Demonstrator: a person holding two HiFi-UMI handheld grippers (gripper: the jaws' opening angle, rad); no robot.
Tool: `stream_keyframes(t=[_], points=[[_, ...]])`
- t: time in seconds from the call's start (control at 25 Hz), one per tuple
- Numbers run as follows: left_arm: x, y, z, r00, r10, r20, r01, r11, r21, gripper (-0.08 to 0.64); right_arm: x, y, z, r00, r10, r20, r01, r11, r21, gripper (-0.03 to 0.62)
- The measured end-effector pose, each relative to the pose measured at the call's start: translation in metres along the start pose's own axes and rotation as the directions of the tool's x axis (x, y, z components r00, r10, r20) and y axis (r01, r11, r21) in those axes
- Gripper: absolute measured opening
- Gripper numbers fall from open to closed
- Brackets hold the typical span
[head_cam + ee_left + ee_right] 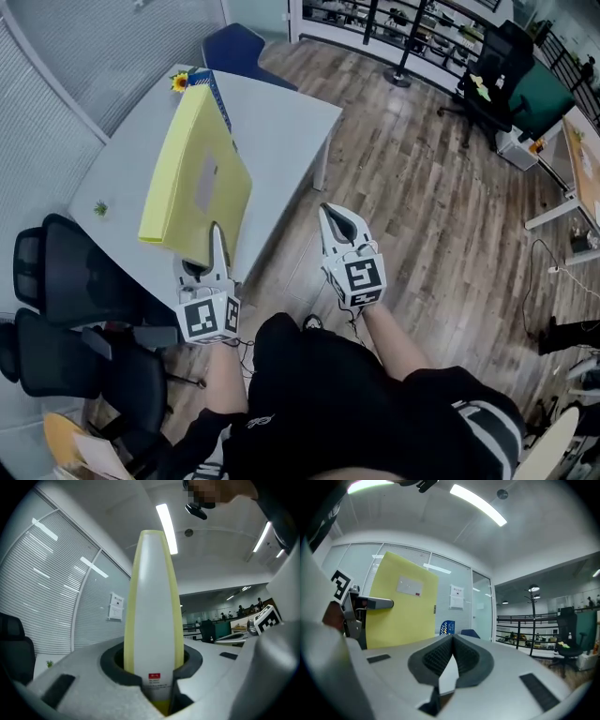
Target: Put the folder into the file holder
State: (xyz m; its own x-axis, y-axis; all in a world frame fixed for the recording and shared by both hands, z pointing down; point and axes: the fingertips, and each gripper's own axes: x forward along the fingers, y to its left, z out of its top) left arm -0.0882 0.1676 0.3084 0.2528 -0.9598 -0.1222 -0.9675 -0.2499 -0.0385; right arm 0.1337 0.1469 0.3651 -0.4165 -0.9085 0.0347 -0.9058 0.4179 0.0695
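A thick yellow folder (197, 178) is held up off the grey table (281, 122), tilted, its spine toward the blue file holder (214, 94) at the table's far end. My left gripper (217, 246) is shut on the folder's near lower edge. In the left gripper view the folder's white spine (152, 606) stands upright between the dark pads. My right gripper (335, 225) hovers to the right of the table's front corner, shut with nothing in it. In the right gripper view the folder (401, 606) shows at the left with the file holder (447, 627) behind it.
A small sunflower ornament (179, 82) sits beside the file holder, and a tiny green plant (99, 208) near the table's left edge. Black office chairs (66, 300) crowd the table's near left side. A blue chair (234, 47) stands behind the table. Wooden floor spreads to the right.
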Motion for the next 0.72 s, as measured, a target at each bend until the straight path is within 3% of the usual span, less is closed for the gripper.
stream_keyframes(t=[0.52,0.72], points=[[0.091,0.091,-0.013,0.987,0.156,0.027,-0.157,0.988,0.007,0.13,0.15,0.0,-0.003,0.988,0.153,0.001,-0.153,0.988,-0.03,0.005],[0.133,0.129,-0.019,0.983,0.182,0.02,-0.182,0.983,0.004,0.13,0.208,0.001,0.001,0.984,0.179,-0.008,-0.18,0.983,-0.032,0.005]])
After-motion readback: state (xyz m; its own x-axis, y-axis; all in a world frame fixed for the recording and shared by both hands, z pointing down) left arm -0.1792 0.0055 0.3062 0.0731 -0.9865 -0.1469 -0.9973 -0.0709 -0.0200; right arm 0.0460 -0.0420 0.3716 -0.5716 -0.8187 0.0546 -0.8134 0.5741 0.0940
